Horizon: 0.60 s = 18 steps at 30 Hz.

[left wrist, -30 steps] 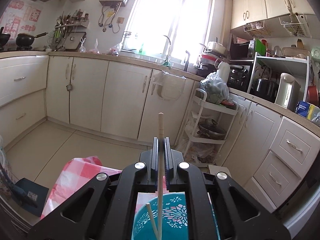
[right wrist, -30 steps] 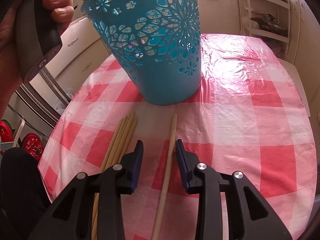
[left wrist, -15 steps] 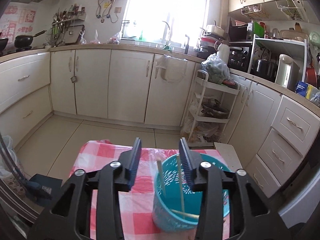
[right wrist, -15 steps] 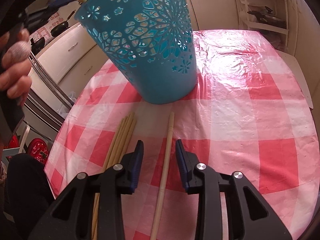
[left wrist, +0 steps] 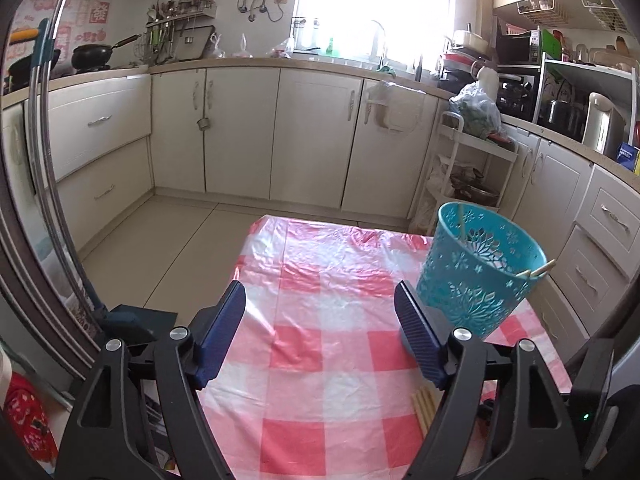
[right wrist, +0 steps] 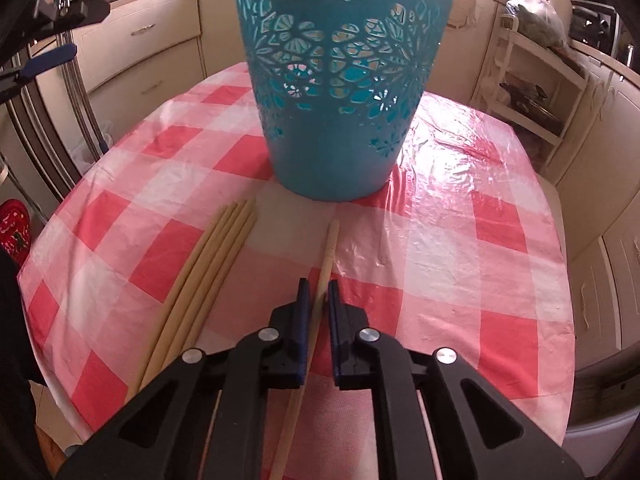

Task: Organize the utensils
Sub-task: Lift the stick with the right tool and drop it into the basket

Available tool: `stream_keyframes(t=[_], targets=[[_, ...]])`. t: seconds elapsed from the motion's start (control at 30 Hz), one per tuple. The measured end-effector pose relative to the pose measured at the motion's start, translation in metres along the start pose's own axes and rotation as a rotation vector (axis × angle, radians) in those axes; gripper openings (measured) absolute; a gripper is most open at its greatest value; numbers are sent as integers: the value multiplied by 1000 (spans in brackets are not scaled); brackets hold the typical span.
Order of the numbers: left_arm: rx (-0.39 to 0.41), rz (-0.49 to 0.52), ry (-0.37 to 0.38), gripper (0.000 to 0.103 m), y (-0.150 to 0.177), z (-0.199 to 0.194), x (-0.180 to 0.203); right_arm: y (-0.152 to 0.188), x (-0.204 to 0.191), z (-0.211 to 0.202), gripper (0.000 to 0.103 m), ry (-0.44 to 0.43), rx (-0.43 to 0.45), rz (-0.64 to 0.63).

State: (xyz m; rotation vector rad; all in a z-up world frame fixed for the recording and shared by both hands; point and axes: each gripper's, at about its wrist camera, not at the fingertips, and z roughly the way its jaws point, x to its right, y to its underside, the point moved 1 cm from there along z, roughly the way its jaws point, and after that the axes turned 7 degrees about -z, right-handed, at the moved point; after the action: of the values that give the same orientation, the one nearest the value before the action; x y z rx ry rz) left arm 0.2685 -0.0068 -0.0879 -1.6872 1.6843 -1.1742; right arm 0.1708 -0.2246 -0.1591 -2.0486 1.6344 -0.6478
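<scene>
A teal openwork basket [right wrist: 344, 92] stands on the pink checked tablecloth [right wrist: 460, 248]; it also shows in the left wrist view [left wrist: 480, 272] with chopsticks [left wrist: 540, 270] leaning inside on its rim. My right gripper [right wrist: 318, 296] has its jaws closed around a single chopstick [right wrist: 328, 248] lying on the cloth just before the basket. A bundle of several chopsticks [right wrist: 208, 276] lies to its left, with its ends visible in the left wrist view [left wrist: 424, 406]. My left gripper [left wrist: 320, 320] is open and empty above the table, left of the basket.
The table edge [left wrist: 256, 240] drops to the tiled kitchen floor [left wrist: 168, 240]. Cream cabinets [left wrist: 312, 136] line the far wall. A white shelf cart [left wrist: 468, 176] stands beyond the basket. A metal rack [left wrist: 52, 160] rises at the left.
My left gripper let its chopstick drop into the basket, opened wide and drew back to the left. My right gripper closed its jaws on the single chopstick on the cloth.
</scene>
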Motion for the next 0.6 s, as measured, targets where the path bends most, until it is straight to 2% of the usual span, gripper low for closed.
stream_keyframes(t=[0.07, 0.17, 0.23, 0.3, 0.43, 0.6], targets=[[-18, -21, -11, 73, 4, 6, -8, 2, 8, -3, 6, -35, -16, 46], [-40, -59, -9, 73, 6, 12, -17, 10, 29, -13, 6, -148, -9, 199], [-45, -69, -10, 73, 7, 13, -19, 16, 46, -25, 6, -236, 25, 310], [-50, -86, -3, 74, 8, 14, -21, 20, 56, -42, 6, -286, 69, 370], [-55, -91, -2, 74, 9, 14, -21, 13, 70, -77, 6, -354, 175, 426], [-63, -86, -6, 75, 11, 16, -19, -19, 81, -119, 6, -386, 317, 436]])
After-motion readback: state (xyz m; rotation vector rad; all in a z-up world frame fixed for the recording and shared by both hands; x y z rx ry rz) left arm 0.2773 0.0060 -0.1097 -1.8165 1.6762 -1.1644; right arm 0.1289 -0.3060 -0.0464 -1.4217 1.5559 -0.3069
